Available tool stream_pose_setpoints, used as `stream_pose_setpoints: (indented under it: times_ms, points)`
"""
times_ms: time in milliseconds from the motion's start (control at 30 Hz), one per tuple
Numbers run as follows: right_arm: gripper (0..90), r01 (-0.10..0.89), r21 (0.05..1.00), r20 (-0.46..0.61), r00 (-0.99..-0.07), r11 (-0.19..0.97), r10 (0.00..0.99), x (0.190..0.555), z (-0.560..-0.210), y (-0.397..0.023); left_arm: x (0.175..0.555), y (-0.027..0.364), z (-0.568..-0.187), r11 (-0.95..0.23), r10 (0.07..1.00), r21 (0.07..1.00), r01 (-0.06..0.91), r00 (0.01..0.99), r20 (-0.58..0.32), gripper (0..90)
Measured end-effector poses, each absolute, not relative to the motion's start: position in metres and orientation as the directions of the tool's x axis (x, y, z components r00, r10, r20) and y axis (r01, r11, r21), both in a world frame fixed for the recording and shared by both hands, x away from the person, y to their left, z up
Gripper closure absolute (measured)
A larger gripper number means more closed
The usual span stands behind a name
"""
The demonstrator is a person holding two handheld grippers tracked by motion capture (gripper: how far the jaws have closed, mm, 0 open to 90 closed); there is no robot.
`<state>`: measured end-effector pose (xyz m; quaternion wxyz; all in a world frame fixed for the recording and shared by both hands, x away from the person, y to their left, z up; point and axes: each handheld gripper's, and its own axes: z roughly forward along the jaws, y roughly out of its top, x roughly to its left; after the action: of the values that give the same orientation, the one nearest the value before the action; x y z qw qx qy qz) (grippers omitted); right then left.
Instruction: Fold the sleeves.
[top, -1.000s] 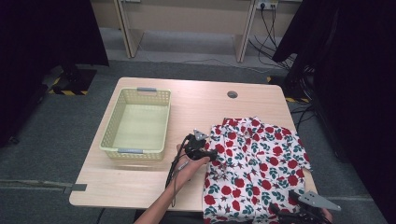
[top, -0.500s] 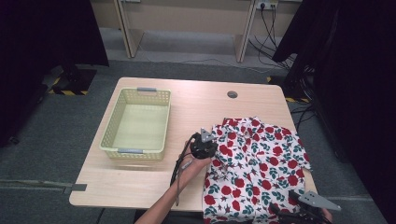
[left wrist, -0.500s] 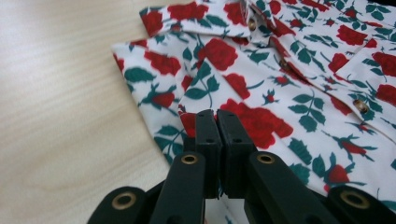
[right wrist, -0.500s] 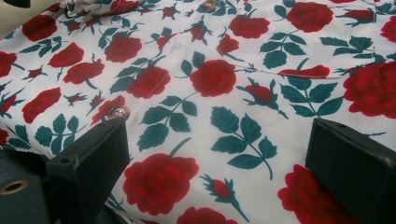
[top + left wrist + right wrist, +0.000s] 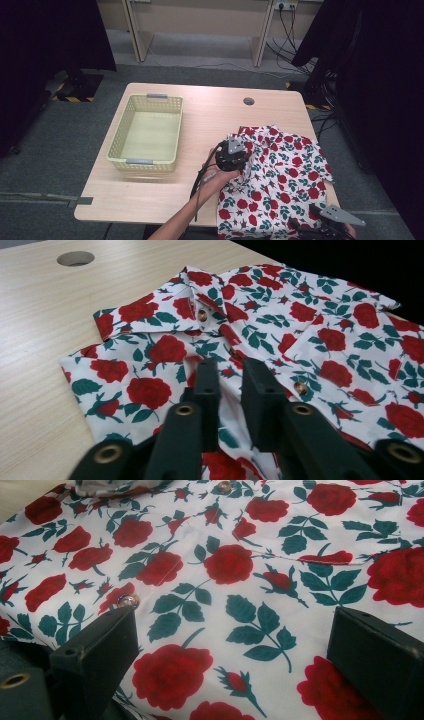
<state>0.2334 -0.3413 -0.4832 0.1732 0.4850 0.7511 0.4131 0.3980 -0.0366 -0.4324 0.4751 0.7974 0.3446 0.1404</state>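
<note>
At the table's near right corner, the right gripper [image 5: 235, 645] hangs low over the rose-print shirt [image 5: 280, 180], its jaws spread wide with nothing between them. Just beyond, the left gripper [image 5: 227, 385], carried in a person's hand [image 5: 220, 177], sits at the shirt's left edge near the collar; its jaws have just been easing apart from a tight close, and a fold of white fabric rises in the narrow gap between them. Farther left on the wooden table [image 5: 210, 107] stands a pale green basket [image 5: 145, 132], well apart from the shirt.
</note>
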Motion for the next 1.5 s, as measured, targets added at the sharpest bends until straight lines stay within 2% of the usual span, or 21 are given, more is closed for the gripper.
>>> stream_pose_setpoints:
  times_ms: [133,300,400,767,1133,1200,1500]
  points:
    - [6.4,0.584,0.790,0.141,-0.467,0.185,0.873,0.233,-0.483,-0.342,0.397,-0.036,-0.432,-0.343,0.686,0.845,0.410,0.724,-0.073,63.2]
    - [6.4,0.584,0.790,0.139,-0.470,0.189,0.871,0.234,-0.483,-0.342,0.396,-0.033,-0.436,-0.358,0.690,0.832,0.424,0.720,-0.070,55.8]
    - [6.4,0.584,0.789,0.140,-0.472,0.190,0.871,0.234,-0.483,-0.341,0.399,-0.033,-0.440,-0.383,0.705,0.821,0.423,0.709,-0.037,51.8]
    - [6.4,0.585,0.789,0.140,-0.471,0.189,0.871,0.234,-0.483,-0.341,0.410,-0.033,-0.465,-0.412,0.757,0.780,0.471,0.653,0.005,47.3]
    - [6.5,0.585,0.789,0.141,-0.472,0.189,0.870,0.233,-0.483,-0.341,0.397,-0.057,-0.466,-0.448,0.718,0.785,0.428,0.696,0.030,36.3]
    - [6.5,0.583,0.790,0.141,-0.472,0.188,0.871,0.233,-0.483,-0.342,0.394,-0.060,-0.466,-0.435,0.704,0.789,0.433,0.710,-0.001,35.7]
    - [6.5,0.584,0.791,0.143,-0.469,0.185,0.871,0.233,-0.483,-0.342,0.393,-0.055,-0.466,-0.448,0.714,0.781,0.434,0.700,0.021,33.3]
